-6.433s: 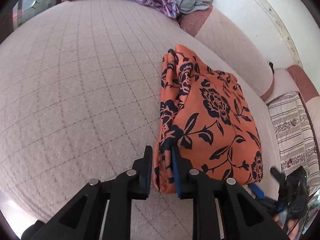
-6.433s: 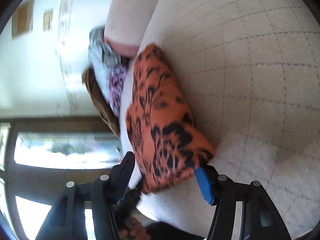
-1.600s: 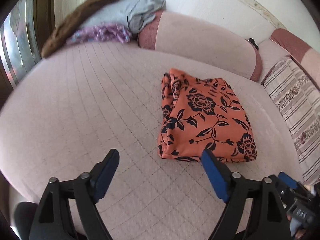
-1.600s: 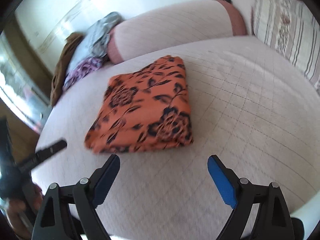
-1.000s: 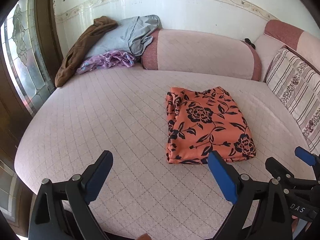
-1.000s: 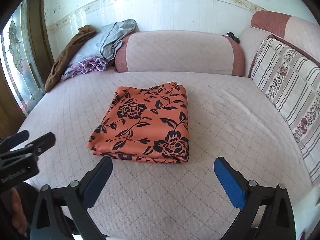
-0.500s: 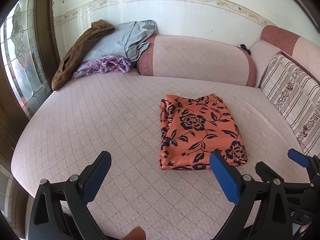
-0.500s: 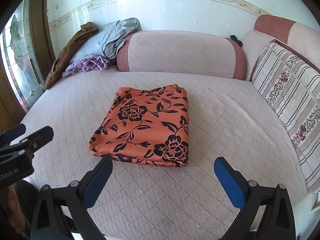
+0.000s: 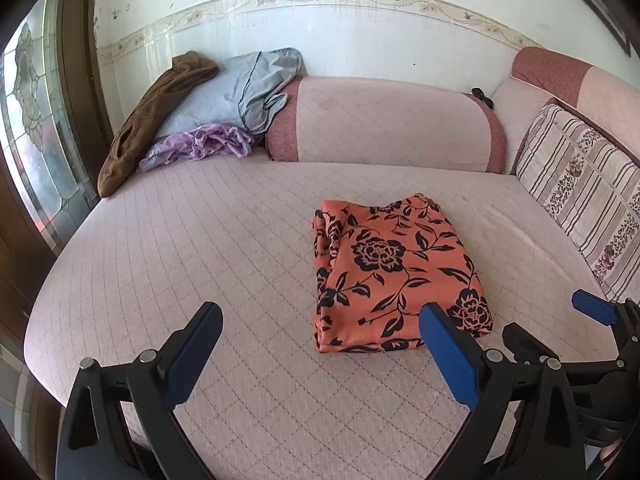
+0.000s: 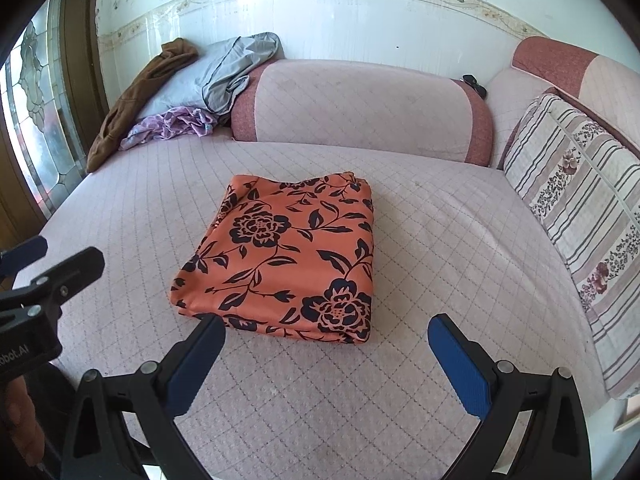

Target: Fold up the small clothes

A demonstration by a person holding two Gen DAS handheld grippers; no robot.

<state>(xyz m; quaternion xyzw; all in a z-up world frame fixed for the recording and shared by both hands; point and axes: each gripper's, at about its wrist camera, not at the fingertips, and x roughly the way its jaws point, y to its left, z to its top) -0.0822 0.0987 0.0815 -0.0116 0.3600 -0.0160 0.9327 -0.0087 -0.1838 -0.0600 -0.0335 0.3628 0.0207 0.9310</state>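
Note:
An orange cloth with black flowers [image 9: 392, 272] lies folded in a flat rectangle on the pink quilted couch seat [image 9: 208, 240]; it also shows in the right wrist view [image 10: 288, 256]. My left gripper [image 9: 320, 320] is open and empty, held back from the cloth's near edge. My right gripper [image 10: 326, 332] is open and empty, just short of the cloth's near edge. The right gripper shows at the lower right of the left wrist view [image 9: 560, 324], and the left gripper at the left of the right wrist view [image 10: 48, 264].
A pile of brown, grey and purple clothes [image 9: 200, 120] lies at the back left corner. A pink bolster [image 9: 384, 124] runs along the back. A striped cushion [image 9: 588, 200] leans at the right. A stained-glass door [image 9: 36, 140] stands at the left.
Both grippers let go of the folded cloth, opened wide and drew back from it. Over the last second the views have barely shifted.

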